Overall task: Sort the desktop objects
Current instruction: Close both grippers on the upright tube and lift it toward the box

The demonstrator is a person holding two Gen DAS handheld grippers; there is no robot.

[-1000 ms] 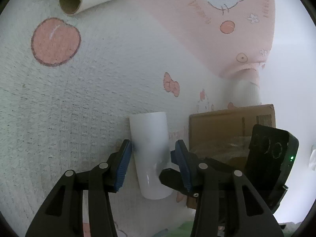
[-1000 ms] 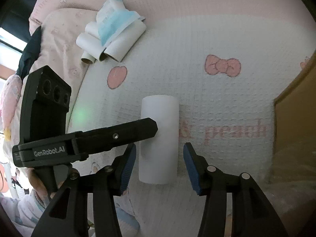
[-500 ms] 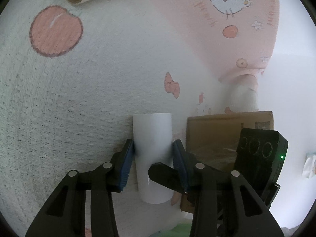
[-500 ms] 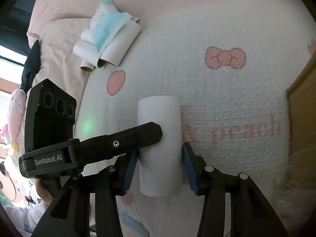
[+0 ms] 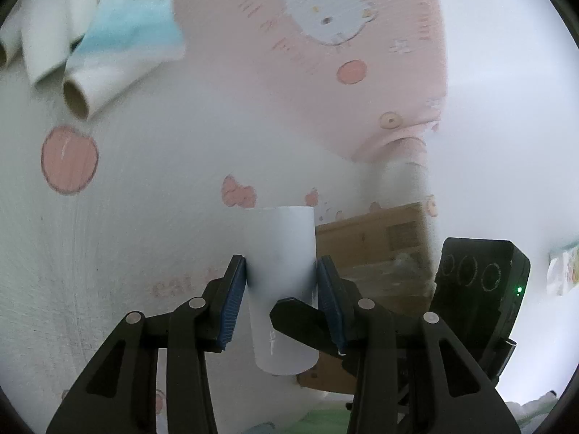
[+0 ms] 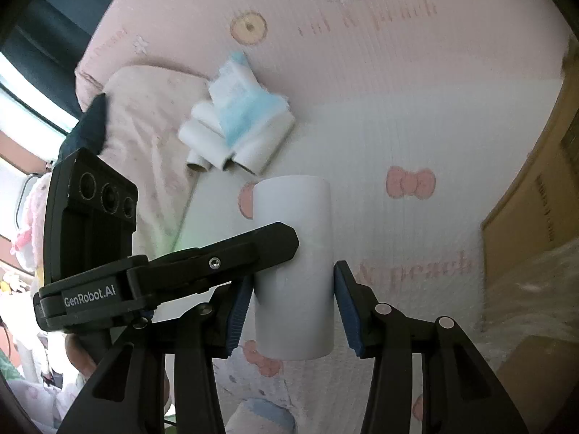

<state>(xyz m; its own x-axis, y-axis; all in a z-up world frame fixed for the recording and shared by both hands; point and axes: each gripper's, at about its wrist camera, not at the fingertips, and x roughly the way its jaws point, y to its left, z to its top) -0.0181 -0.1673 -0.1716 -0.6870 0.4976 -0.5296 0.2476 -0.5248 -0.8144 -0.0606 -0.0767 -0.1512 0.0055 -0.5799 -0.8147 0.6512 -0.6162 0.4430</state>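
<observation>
A white paper roll (image 5: 280,253) hangs upright above the white peach-print blanket (image 5: 144,217), held from two sides. My left gripper (image 5: 282,300) is shut on its middle, blue pads pressed against both sides. My right gripper (image 6: 293,311) is shut on the same white roll (image 6: 293,224) from the opposite direction. In the left wrist view the right gripper's finger (image 5: 300,320) crosses the front of the roll. In the right wrist view the left gripper's finger (image 6: 224,264) covers the roll's left flank.
Several cardboard-core paper rolls (image 6: 231,148) lie at the blanket's far edge under a blue-and-white packet (image 6: 246,112); rolls (image 5: 90,83) and packet (image 5: 130,29) also show top left. A brown cardboard box (image 6: 535,199) stands right, seen as box (image 5: 372,238). Pink cartoon-print bedding (image 6: 362,54) lies behind.
Both grippers closed their pads onto the white roll, then rose together, lifting it off the blanket. The pile of rolls and the box now show lower and farther in view.
</observation>
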